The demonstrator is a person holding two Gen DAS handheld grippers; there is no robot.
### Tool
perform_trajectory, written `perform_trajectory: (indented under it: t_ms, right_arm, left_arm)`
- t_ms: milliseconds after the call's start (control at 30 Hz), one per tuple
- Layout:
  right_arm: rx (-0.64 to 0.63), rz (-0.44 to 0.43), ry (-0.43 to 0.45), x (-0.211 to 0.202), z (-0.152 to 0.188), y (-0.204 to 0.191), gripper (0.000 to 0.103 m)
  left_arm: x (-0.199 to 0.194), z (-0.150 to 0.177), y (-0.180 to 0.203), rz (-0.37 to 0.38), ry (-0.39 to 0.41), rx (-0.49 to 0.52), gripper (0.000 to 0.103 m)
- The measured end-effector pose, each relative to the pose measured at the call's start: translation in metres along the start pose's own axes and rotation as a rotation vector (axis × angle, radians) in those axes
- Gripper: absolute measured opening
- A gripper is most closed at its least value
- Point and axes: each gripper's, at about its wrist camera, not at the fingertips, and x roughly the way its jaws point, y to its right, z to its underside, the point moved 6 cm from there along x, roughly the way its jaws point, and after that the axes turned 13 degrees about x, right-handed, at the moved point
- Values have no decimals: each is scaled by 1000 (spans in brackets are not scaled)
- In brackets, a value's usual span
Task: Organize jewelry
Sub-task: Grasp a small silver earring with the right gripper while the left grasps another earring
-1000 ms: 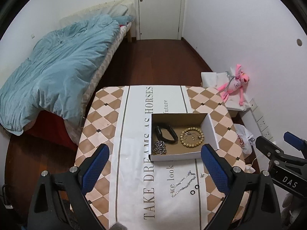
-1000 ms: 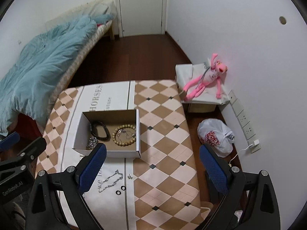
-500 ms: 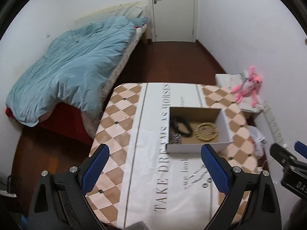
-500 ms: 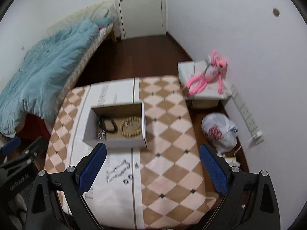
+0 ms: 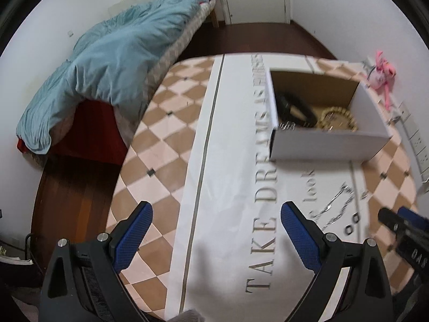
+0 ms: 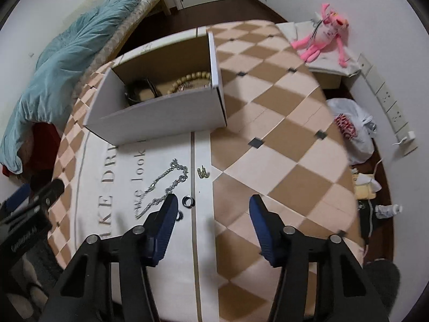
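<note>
An open white cardboard box (image 5: 321, 145) (image 6: 161, 115) stands on the table and holds a black band (image 6: 139, 91), a wooden bead bracelet (image 6: 193, 79) and a silver chain piece. In front of it lie a silver chain (image 6: 161, 187) (image 5: 335, 209), two small dark rings (image 6: 187, 201) (image 5: 351, 224) and a small gold piece (image 6: 203, 172). My right gripper (image 6: 213, 214) is open and empty, low over the table just right of the chain and rings. My left gripper (image 5: 214, 228) is open and empty over the white cloth strip, left of the chain.
The table (image 6: 268, 134) has a checkered cloth with a white lettered strip. A bed with a blue quilt (image 5: 107, 61) stands to the left. A pink plush toy (image 6: 321, 40), a plastic bag (image 6: 351, 131) and wall sockets are on the right.
Both grippers have dropped much closer to the table. The right gripper has narrowed its opening and moved down next to the chain and rings.
</note>
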Motion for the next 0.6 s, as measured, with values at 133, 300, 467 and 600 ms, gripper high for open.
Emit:
perform_trajectory:
  t_ms: [133, 300, 467, 600]
  right_arm:
    - [-14, -11, 24, 16, -5, -3, 56]
    - [-56, -16, 41, 32, -12, -14, 55]
    - [-100, -2, 60, 40, -12, -23, 9]
    - [-86, -26, 78, 32, -16, -16, 9]
  left_arm:
    - [13, 8, 4, 3, -15, -1, 97]
    - [25, 11, 11, 23, -44, 7, 97]
    - [31, 9, 18, 33, -61, 26, 97]
    - [32, 0, 28, 45, -54, 56, 97]
